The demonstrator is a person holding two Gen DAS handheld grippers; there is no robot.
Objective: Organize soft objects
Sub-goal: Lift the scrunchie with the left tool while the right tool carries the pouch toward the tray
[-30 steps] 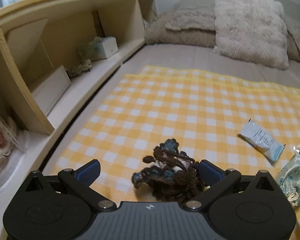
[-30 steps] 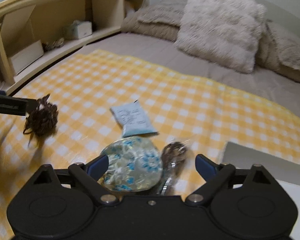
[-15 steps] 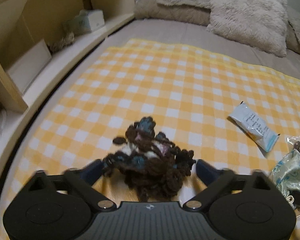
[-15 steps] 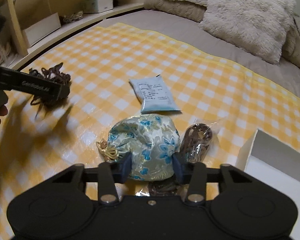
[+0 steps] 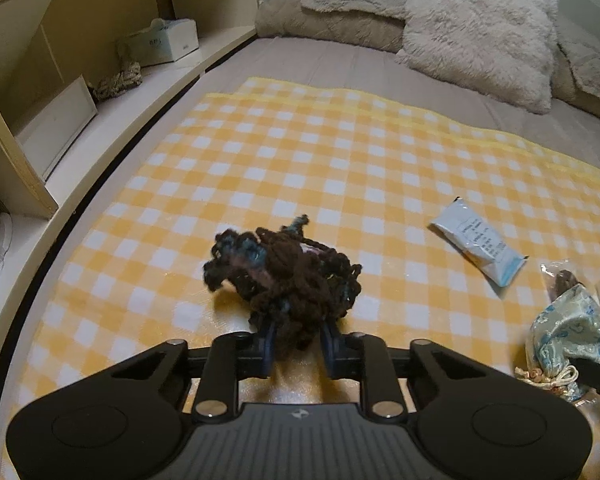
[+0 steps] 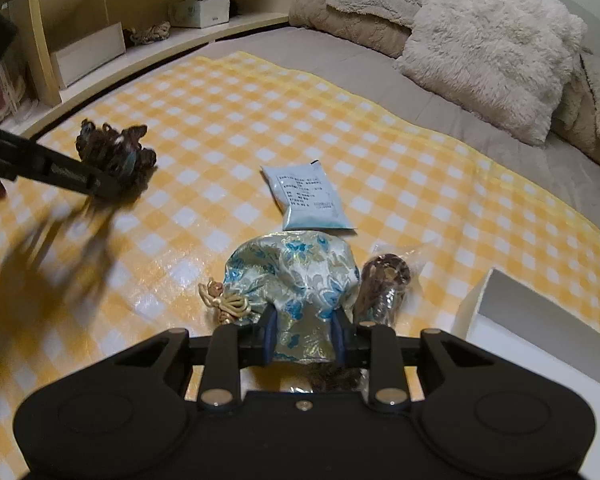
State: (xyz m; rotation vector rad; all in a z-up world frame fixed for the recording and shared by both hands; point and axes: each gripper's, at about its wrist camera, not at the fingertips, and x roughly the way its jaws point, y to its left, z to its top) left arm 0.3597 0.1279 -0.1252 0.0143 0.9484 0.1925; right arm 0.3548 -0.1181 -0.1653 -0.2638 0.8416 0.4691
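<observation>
My left gripper (image 5: 298, 346) is shut on a dark brown yarn bundle (image 5: 288, 276) with blue strands, held just above the yellow checked cloth (image 5: 300, 152). The bundle also shows at the left of the right wrist view (image 6: 116, 150). My right gripper (image 6: 304, 336) is shut on a floral brocade pouch (image 6: 296, 276) with a gold tassel, low over the cloth. The pouch shows at the right edge of the left wrist view (image 5: 568, 336).
A pale blue packet (image 6: 306, 196) and a clear bag of brown cord (image 6: 384, 284) lie on the cloth near the pouch. A white box (image 6: 540, 320) stands at the right. Wooden shelves (image 5: 80, 80) run along the left. Fluffy pillows (image 5: 476, 28) lie at the back.
Both grippers closed from open: the left onto the yarn bundle, the right onto the brocade pouch. Both bundle and pouch now sit pinched between the fingers.
</observation>
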